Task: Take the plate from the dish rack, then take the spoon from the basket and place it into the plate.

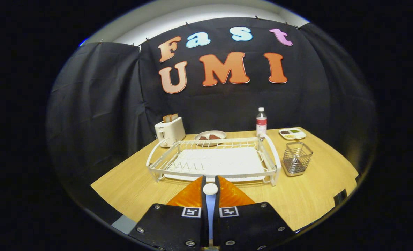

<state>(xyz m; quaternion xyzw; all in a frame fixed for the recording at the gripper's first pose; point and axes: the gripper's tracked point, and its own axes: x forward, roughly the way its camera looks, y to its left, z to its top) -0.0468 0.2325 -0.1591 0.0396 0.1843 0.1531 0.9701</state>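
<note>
Both my fingers [192, 197] pinch what I take for the spoon [210, 189], its white end just short of the rack [272, 164]; light, stiff, slippery, best gripped mid-handle; plate [210, 134] waits beyond the rack.

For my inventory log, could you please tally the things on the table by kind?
Dish rack: 1
Wire basket: 1
Toaster: 1
Bottle: 1
Dishes of food: 2 (round plate, divided tray)
Total: 6
The gripper, just short of the rack, is shut on what looks like a spoon.
</note>
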